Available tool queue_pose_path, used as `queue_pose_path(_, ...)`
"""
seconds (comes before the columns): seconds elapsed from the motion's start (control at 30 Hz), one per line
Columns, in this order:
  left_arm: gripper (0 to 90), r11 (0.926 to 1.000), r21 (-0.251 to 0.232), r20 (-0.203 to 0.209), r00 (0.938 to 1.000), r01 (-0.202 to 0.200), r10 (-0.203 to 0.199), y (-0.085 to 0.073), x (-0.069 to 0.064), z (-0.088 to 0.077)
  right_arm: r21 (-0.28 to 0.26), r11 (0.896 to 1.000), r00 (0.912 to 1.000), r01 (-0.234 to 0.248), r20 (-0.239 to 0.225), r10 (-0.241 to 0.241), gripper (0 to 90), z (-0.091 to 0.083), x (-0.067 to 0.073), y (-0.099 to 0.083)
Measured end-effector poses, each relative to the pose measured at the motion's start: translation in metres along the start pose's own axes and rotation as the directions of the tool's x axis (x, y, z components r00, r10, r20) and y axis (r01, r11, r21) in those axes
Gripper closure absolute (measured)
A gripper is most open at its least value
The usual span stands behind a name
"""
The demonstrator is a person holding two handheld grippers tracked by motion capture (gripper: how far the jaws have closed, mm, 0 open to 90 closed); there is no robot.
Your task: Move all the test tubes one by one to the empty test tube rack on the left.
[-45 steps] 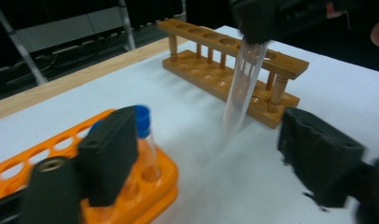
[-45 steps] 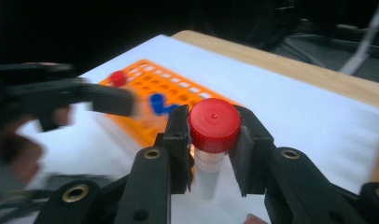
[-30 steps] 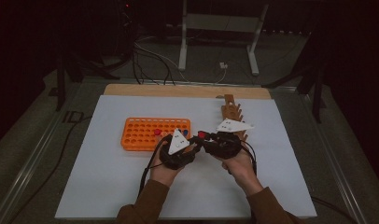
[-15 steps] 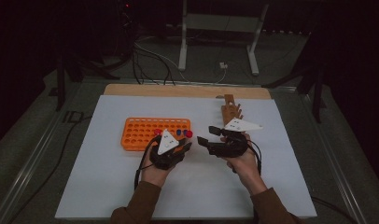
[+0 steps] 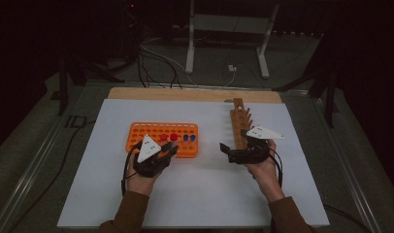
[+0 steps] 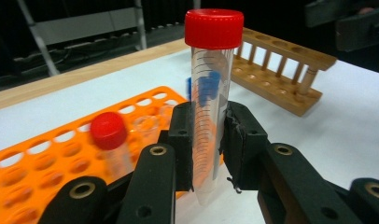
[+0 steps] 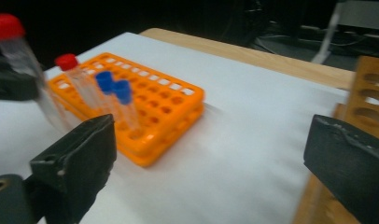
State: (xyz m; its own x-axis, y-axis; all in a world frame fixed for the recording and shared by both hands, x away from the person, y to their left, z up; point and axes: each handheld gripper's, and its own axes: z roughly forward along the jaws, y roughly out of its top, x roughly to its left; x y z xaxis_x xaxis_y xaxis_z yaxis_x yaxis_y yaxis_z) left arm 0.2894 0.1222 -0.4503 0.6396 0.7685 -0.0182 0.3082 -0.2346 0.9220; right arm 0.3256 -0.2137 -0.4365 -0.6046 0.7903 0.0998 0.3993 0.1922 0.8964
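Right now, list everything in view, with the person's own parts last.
Orange tube rack: one, orange, left half of the white sheet.
Red-capped tube in rack: one, clear with red cap, standing in the orange rack.
Blue-capped tubes: two, clear with blue caps, standing in the orange rack.
Held tube: one, clear with red cap, upright between the left gripper's pads.
Wooden rack: one, brown, right side of the sheet.
White sheet: one, covering the table.
Left gripper: black, shut on the held tube.
Right gripper: black, open, holding nothing, beside the wooden rack.
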Motion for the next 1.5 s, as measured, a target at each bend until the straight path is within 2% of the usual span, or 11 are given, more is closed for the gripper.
queue_pose_path(0.17,74.3,0.9998,-0.015,-0.041,0.9991,0.012,-0.013,-0.002,0.012,-0.009,-0.008,1.0,0.9996,-0.003,0.028,0.003,2.5,-0.007,-0.009,-0.007)
queue_pose_path(0.37,74.3,0.9988,-0.036,-0.113,0.993,0.032,-0.036,-0.006,0.028,-0.016,-0.016,1.0,0.9989,-0.01,0.046,0.011,2.5,-0.016,-0.015,-0.013)
queue_pose_path(0.5,74.2,0.9981,-0.049,-0.158,0.9864,0.038,-0.045,-0.006,0.036,-0.013,-0.016,1.0,0.9986,-0.014,0.051,0.015,2.5,-0.021,-0.018,-0.016)
queue_pose_path(0.67,74.2,0.997,-0.058,-0.176,0.9825,0.051,-0.06,-0.009,0.043,-0.002,-0.018,1.0,0.9982,-0.018,0.057,0.019,2.5,-0.025,-0.02,-0.02)
queue_pose_path(0.83,74.2,0.998,-0.024,-0.171,0.9833,0.059,-0.062,-0.014,0.045,0.01,-0.018,1.0,0.9978,-0.025,0.062,0.027,2.5,-0.031,-0.023,-0.024)
queue_pose_path(0.97,74.2,0.9976,0.032,-0.175,0.9831,0.061,-0.054,-0.024,0.047,0.016,-0.019,0.999,0.9976,-0.029,0.063,0.03,2.5,-0.035,-0.025,-0.028)
queue_pose_path(1.17,74.2,0.9927,0.105,-0.163,0.9858,0.059,-0.041,-0.037,0.047,0.021,-0.012,1.0,0.9974,-0.029,0.066,0.03,2.5,-0.04,-0.026,-0.036)
queue_pose_path(1.3,73.6,0.9895,0.128,-0.148,0.9878,0.067,-0.048,-0.039,0.049,0.022,-0.012,0.999,0.9972,-0.033,0.066,0.034,2.6,-0.042,-0.027,-0.04)
queue_pose_path(1.33,72.5,0.9876,0.142,-0.15,0.9876,0.067,-0.045,-0.04,0.049,0.023,-0.013,0.999,0.9973,-0.029,0.067,0.03,2.6,-0.043,-0.026,-0.041)
queue_pose_path(1.4,60.6,0.9859,0.148,-0.169,0.9842,0.078,-0.053,-0.042,0.049,0.021,-0.013,0.999,0.9976,-0.029,0.063,0.03,2.5,-0.044,-0.026,-0.043)
queue_pose_path(1.5,45.8,0.9878,0.116,-0.182,0.98,0.103,-0.081,-0.041,0.05,0.008,-0.021,0.999,0.9976,-0.029,0.063,0.03,2.5,-0.045,-0.026,-0.047)
